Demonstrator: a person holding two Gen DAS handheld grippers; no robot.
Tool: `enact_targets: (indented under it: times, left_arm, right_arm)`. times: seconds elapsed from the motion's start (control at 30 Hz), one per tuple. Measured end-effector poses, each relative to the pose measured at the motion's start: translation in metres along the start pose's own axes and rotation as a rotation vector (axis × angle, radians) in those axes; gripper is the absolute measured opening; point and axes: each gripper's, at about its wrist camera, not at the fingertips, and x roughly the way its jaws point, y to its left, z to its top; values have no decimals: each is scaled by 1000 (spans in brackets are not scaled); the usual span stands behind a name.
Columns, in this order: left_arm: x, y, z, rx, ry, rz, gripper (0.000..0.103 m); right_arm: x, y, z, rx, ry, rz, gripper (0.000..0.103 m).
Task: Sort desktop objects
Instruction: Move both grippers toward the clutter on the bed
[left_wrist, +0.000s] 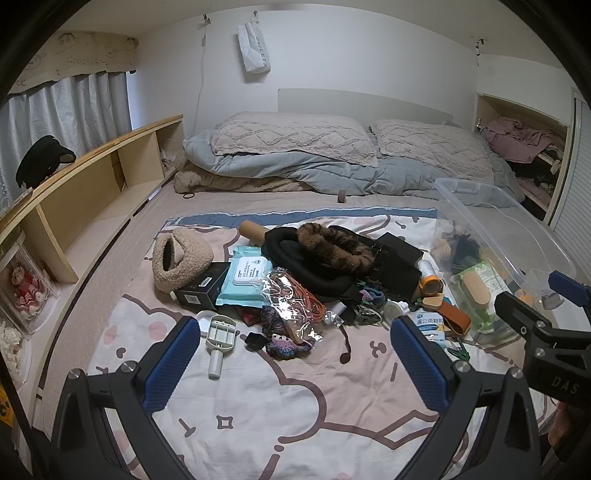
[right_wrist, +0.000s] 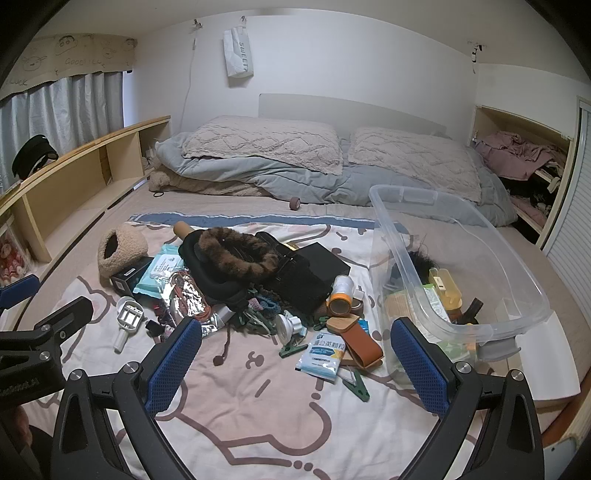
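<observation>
A pile of small items lies on a pink cartoon blanket (left_wrist: 258, 413): a fluffy beige bag (left_wrist: 177, 260), a teal wipes pack (left_wrist: 245, 275), a black box (left_wrist: 201, 286), a black furry-trimmed bag (left_wrist: 332, 254), a white handled tool (left_wrist: 219, 338), a blue-white sachet (right_wrist: 323, 354) and a brown leather case (right_wrist: 364, 341). A clear plastic bin (right_wrist: 461, 251) with several items in it stands at the right. My left gripper (left_wrist: 295, 363) is open and empty, held above the blanket before the pile. My right gripper (right_wrist: 295, 367) is open and empty, near the sachet.
Pillows (left_wrist: 291, 136) and a grey duvet lie at the bed's head. A wooden shelf (left_wrist: 92, 177) runs along the left. A closet with clothes (left_wrist: 524, 147) is at the right. A green clip (right_wrist: 356, 380) lies on the blanket near the sachet.
</observation>
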Motion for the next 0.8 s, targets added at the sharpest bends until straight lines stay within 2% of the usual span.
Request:
enact_targets:
  times: [0.4,0.53,0.8]
  left_arm:
    - [1,-6,-1,-4,-5,-3,103]
    - [-4,-12,2,-15,-35,-3,103]
    - [-23,8,27,-26,-112,-14,103]
  right_arm:
    - [-3,-2,1,-5,-3,8,102]
    - [-7,4,6,-12,-27,37,102]
    - [-14,-1,23,-9,-87,110,102]
